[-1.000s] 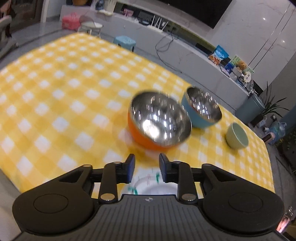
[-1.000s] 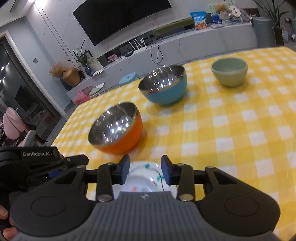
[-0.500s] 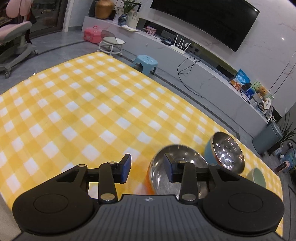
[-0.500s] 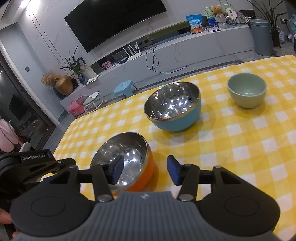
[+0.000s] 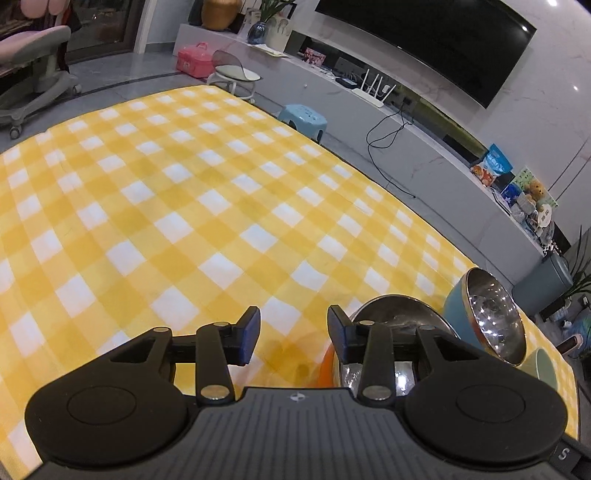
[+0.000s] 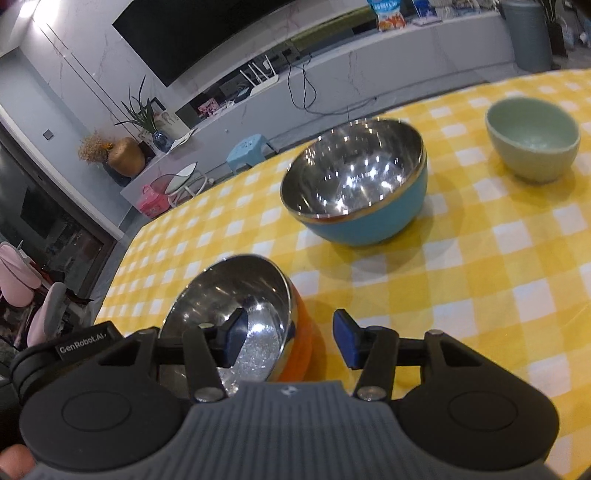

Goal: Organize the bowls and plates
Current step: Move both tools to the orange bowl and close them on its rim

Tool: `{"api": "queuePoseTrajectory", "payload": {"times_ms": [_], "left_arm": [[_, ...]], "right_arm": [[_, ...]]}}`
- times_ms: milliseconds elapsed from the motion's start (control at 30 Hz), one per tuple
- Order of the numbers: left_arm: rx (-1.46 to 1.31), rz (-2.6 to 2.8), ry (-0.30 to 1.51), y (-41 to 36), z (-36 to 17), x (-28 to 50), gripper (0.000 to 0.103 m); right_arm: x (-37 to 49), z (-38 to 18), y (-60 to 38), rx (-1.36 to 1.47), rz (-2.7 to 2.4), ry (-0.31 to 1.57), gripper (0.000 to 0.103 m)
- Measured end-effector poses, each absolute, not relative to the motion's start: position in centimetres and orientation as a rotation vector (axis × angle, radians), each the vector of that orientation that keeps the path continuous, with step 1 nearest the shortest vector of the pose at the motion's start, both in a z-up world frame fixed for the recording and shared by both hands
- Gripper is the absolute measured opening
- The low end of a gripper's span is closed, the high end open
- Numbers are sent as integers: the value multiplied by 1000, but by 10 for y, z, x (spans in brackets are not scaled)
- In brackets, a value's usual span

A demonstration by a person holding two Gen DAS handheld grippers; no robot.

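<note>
An orange bowl with a steel inside (image 6: 236,306) stands on the yellow checked tablecloth (image 6: 480,295). My right gripper (image 6: 290,341) is open, its jaws astride the bowl's right rim: one finger inside, one outside. The bowl also shows in the left wrist view (image 5: 399,339), behind the right finger of my open, empty left gripper (image 5: 293,338). A blue bowl with a steel inside (image 6: 354,184) stands beyond it and shows in the left wrist view too (image 5: 487,314). A pale green bowl (image 6: 532,138) stands at the far right.
The left gripper's body (image 6: 66,350) sits just left of the orange bowl. The cloth (image 5: 166,203) stretches wide to the left and far side. Beyond the table are a blue stool (image 5: 303,116), a grey TV bench (image 5: 424,147) and a grey bin (image 6: 526,33).
Both grippers opened wider and moved forward. The white plate below the fingers has dropped out of view. The right gripper's jaws now straddle the orange bowl's rim. The left view swung left.
</note>
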State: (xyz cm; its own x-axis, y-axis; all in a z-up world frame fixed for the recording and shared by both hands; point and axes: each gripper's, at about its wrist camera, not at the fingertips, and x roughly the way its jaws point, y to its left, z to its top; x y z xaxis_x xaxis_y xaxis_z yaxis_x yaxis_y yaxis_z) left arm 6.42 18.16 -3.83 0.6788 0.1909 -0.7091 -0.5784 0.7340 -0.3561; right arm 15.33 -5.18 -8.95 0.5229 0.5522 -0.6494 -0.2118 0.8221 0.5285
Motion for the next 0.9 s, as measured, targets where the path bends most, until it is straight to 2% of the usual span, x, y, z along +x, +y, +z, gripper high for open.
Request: {"api": "queuePoseTrajectory", "payload": {"times_ms": [300, 333, 400, 567, 733, 800, 900], "left_arm": [[-577, 452, 651, 180, -37, 63, 45], [-583, 451, 631, 180, -35, 61, 46], [-588, 423, 590, 181, -30, 59, 53], [-560, 349, 638, 172, -32, 64, 54], [-527, 323, 741, 165, -44, 72, 45], [-525, 322, 765, 164, -47, 73, 35], [-513, 318, 787, 162, -50, 74, 27]], "right_arm": [[157, -106, -49, 425, 468, 953, 48], [157, -107, -49, 427, 468, 953, 48], [157, -109, -49, 427, 467, 955, 48], [156, -108, -49, 431, 471, 945, 47], [155, -108, -48, 420, 476, 936, 45], [154, -107, -48, 420, 481, 933, 42], [153, -107, -49, 429, 489, 933, 39]]}}
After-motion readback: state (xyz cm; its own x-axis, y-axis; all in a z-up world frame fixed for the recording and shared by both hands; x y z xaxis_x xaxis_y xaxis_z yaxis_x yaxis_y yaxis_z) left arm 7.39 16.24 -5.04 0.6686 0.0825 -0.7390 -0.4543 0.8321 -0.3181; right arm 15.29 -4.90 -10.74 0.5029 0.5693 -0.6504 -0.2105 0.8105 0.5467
